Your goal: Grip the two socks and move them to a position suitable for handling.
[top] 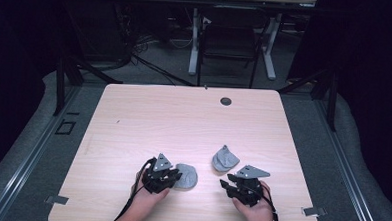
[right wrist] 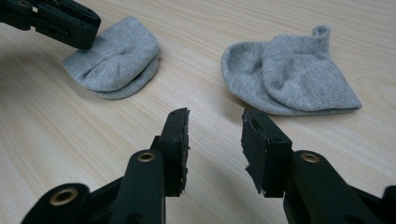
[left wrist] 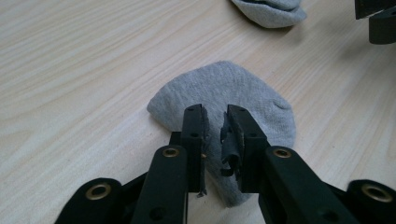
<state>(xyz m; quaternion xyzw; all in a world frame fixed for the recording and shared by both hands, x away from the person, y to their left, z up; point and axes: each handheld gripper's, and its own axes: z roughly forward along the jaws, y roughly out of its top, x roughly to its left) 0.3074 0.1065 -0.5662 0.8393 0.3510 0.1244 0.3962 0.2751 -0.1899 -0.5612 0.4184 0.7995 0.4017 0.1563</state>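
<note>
Two grey ankle socks lie on the light wooden table (top: 184, 115). The folded left sock (top: 187, 176) (left wrist: 224, 86) (right wrist: 116, 58) lies under my left gripper (top: 176, 175) (left wrist: 216, 116). Its jaws rest on the sock's near part, a narrow gap apart, with flat fabric showing between them. The right sock (top: 225, 159) (right wrist: 289, 74) (left wrist: 271, 11) lies flat with its cuff turned up, just beyond my right gripper (top: 226, 184) (right wrist: 215, 116). That gripper stands open over bare wood, short of the sock, with nothing between its fingers.
A small dark round grommet (top: 226, 101) sits near the table's far edge. Beyond the table stand a dark chair (top: 232, 37) and a white desk frame (top: 271, 48). The person's hands come in at the near edge.
</note>
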